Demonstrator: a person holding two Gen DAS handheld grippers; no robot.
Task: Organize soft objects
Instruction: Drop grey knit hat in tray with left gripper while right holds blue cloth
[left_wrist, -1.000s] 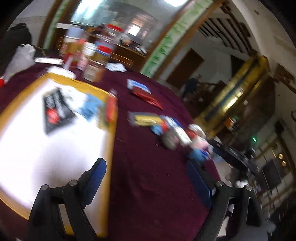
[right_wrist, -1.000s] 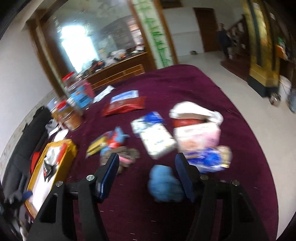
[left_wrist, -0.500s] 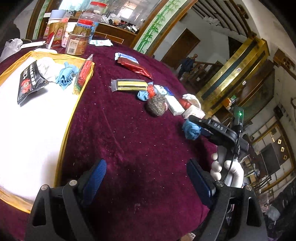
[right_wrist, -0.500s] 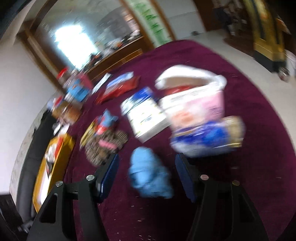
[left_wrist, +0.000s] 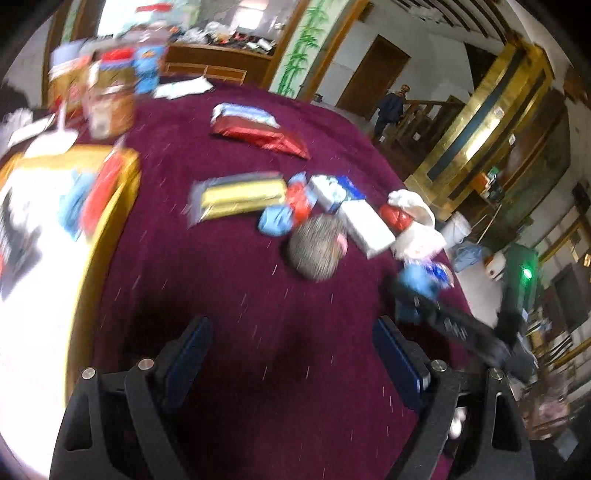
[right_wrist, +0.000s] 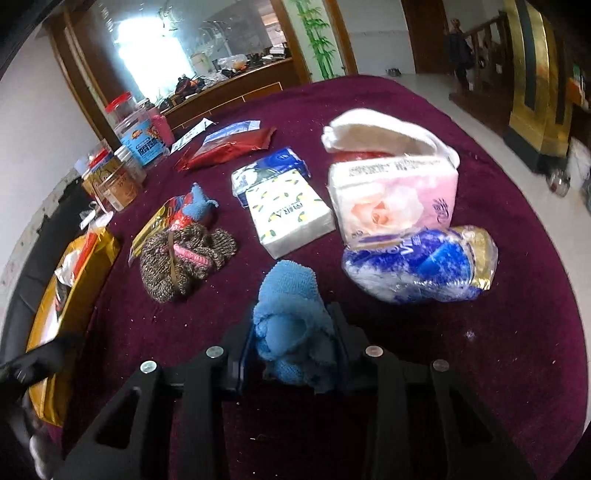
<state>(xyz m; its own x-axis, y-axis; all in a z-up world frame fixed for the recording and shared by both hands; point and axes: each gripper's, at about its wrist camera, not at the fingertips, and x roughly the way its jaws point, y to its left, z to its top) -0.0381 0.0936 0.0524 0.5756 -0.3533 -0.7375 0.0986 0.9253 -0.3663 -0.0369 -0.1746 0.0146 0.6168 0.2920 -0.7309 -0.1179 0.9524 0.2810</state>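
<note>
A crumpled blue cloth (right_wrist: 288, 288) lies on the maroon tablecloth (right_wrist: 480, 350). My right gripper (right_wrist: 293, 326) has it between its jaws, which are closing, and both pads press into its sides. The left wrist view shows that gripper (left_wrist: 410, 295) low at the right edge with the blue cloth (left_wrist: 419, 282). My left gripper (left_wrist: 291, 332) hangs open over bare tablecloth with nothing between its fingers. A brown knitted bundle (right_wrist: 184, 258) lies left of the cloth. A yellow-rimmed white tray (left_wrist: 107, 229) at the left holds a blue cloth, a red item and a dark packet.
Behind the cloth lie a white tissue pack (right_wrist: 291, 218), a pink tissue pack (right_wrist: 395, 199), a blue-and-white bag (right_wrist: 421, 262), a white cloth (right_wrist: 388, 129) and a red pouch (right_wrist: 225, 147). Jars (right_wrist: 122, 177) stand at the far left. The table edge curves close on the right.
My right gripper has sunk onto the blue cloth and its jaws have narrowed around it. My left gripper has swung away from the tray toward the middle of the table, still open.
</note>
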